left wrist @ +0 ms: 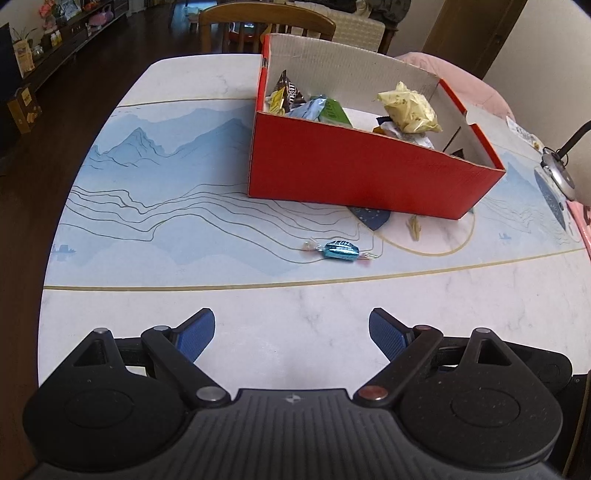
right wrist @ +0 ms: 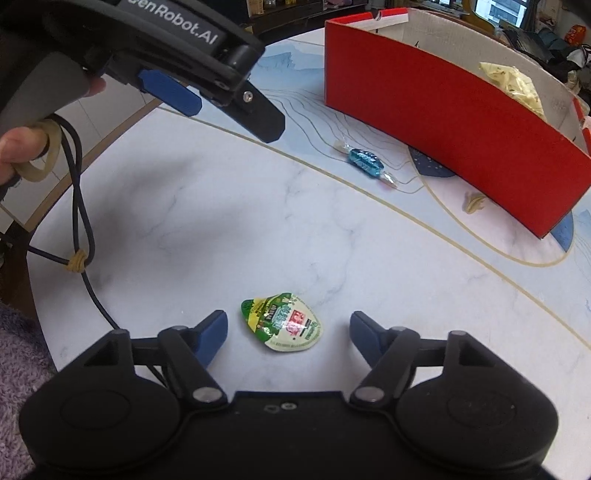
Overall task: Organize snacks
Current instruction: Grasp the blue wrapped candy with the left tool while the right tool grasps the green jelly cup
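The right gripper (right wrist: 288,332) hangs low over the marble table (right wrist: 221,229) with its blue pads spread to either side of a small foil-lidded jelly cup (right wrist: 282,322), green and white on top. The cup lies flat between the pads; neither one touches it, and a strip of bare table shows on each side.

The left gripper (left wrist: 291,332) is held over the near edge of the same table with its jaws wide apart and nothing between them. From the right side it shows up at the top left (right wrist: 218,88), with a hand (right wrist: 14,147) around its handle and a dark cable looping down from it.

Further out, a blue-wrapped candy (left wrist: 340,252) lies on the pale blue landscape mat (left wrist: 166,192), just short of the red cardboard box (left wrist: 362,173). The box is open at the top and holds several snacks: a yellow crinkled bag (left wrist: 410,109), a dark chocolate pouch (left wrist: 288,92) and a green packet (left wrist: 334,112) among others. A wooden chair (left wrist: 266,22) stands beyond the far side of the table.
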A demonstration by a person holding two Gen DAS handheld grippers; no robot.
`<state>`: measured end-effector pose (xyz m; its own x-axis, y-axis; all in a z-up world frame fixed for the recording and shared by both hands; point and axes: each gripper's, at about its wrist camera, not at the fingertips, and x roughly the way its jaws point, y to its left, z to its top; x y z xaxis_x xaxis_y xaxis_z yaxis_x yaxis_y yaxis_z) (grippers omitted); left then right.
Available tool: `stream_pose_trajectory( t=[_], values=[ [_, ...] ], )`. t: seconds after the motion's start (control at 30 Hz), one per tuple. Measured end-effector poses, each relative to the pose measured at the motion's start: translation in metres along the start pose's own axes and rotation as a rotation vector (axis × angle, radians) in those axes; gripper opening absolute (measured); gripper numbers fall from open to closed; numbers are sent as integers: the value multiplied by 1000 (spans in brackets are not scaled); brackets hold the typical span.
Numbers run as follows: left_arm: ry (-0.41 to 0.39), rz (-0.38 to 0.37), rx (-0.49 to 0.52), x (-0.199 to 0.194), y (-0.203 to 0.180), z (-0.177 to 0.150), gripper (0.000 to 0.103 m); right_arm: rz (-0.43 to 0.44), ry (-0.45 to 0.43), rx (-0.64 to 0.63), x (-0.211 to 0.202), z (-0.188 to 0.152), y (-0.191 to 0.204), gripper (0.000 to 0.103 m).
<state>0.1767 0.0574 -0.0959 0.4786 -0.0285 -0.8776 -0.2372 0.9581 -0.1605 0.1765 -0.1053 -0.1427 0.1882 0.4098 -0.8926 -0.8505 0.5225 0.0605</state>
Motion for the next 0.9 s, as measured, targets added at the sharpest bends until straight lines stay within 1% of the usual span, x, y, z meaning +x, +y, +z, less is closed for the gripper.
stream_pose_trajectory(
  t=[0.13, 0.27, 0.33, 0.37, 0.57, 0.7, 0.77, 0.83, 0.9],
  values=[
    [19, 10, 15, 5, -3, 3, 91, 4, 25, -18, 6, 1, -1, 59],
    [39, 24, 30, 12, -6, 7, 91, -11, 26, -65, 7, 2, 1, 52],
    [47, 32, 35, 15, -8, 9, 91, -19, 26, -77, 8, 4, 0, 43],
    [51, 36, 36, 17, -8, 10, 91, -21, 26, -83, 8, 4, 0, 41],
    [72, 40, 14, 30, -13, 22, 91, -35, 27, -78, 6, 4, -4, 36],
    [76, 53, -9, 42, -22, 34, 91, -25, 1, -10, -5, 2, -20, 36],
    [78, 58, -5, 50, -29, 42, 91, -26, -12, 17, -10, 2, -29, 36],
    [92, 60, -8, 60, -35, 50, 91, -30, -23, 44, -16, 1, -37, 36],
    [117, 52, -31, 70, -38, 58, 91, -36, -32, 71, -20, 0, -45, 36]
  ],
)
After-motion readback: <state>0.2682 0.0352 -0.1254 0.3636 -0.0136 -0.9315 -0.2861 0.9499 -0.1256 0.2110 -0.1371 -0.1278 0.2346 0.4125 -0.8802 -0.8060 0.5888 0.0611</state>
